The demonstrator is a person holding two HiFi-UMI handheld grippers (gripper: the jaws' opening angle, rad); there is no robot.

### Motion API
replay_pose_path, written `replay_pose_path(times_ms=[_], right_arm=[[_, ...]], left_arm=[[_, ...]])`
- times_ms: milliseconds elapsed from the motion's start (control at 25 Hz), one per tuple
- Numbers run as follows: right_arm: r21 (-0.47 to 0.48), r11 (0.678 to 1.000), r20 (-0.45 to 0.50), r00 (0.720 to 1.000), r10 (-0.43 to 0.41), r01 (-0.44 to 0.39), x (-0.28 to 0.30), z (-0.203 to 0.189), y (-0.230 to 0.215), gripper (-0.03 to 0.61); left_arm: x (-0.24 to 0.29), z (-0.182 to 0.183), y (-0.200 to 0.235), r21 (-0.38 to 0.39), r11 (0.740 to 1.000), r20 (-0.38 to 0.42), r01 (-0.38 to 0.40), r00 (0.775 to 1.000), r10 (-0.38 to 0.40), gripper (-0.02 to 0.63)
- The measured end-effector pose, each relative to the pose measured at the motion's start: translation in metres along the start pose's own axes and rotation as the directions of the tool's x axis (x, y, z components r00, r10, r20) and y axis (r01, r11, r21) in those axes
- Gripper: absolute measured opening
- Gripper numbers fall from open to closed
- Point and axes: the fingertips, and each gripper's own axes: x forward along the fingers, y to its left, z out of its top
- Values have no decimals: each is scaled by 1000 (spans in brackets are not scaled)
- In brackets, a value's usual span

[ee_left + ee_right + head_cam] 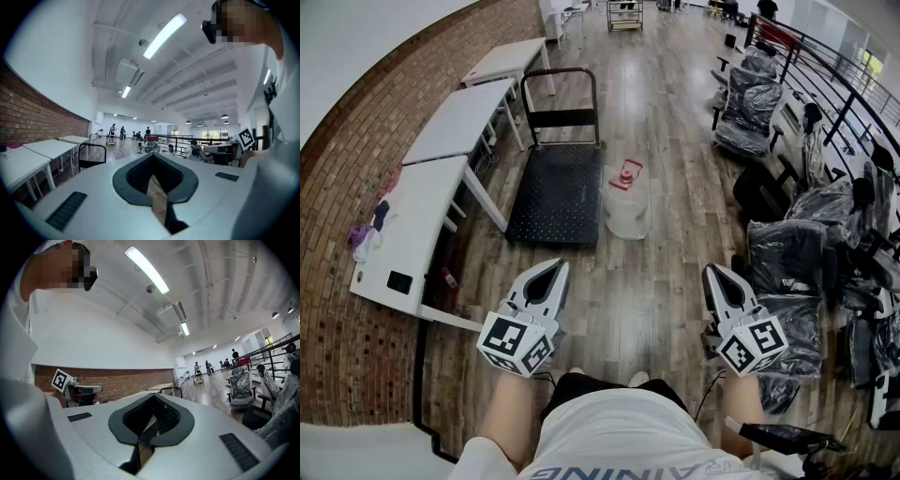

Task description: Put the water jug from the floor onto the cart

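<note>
The water jug (627, 204) is clear with a red cap and red handle. It stands upright on the wooden floor, right beside the right edge of the black flat cart (556, 193), whose push handle rises at its far end. My left gripper (557, 266) and right gripper (713, 271) hover level above the floor, well short of the jug, one on each side of it. Both are shut with nothing between the fingers. In the left gripper view the left gripper (152, 155) faces down the room with the cart handle (92, 154) to its left. The right gripper (153, 396) is seen in its own view.
White tables (455, 122) line the brick wall (337, 159) on the left. Plastic-wrapped office chairs (787, 253) and a black railing (825, 56) fill the right side. A small trolley (624, 15) and several people (122, 132) are far down the room.
</note>
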Motion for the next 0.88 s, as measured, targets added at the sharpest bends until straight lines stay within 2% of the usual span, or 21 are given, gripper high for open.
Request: replay_pose_path(times_ms=[200,480,680,880], right_arm=[[27,1000,-1,1000,10,-10,-5,-2,-28,-5],[16,1000,-7,1000,-5,5,1,-3,-56,-5],[-6,997,-59,996,-71,71,11,-7,-84,-5],[-7,995,-105,989,-100,100,55,-8,-101,-5]], left_arm=[[17,-5,-20,9,1000,-20,-7,1000,7,0],[50,-14,-21,-16,1000,-24,8,1000,-8,0],[97,-22,-5,-35,998,-25,52,998,-53,0],[135,-18,25,-59,994,5,96,995,-96,0]])
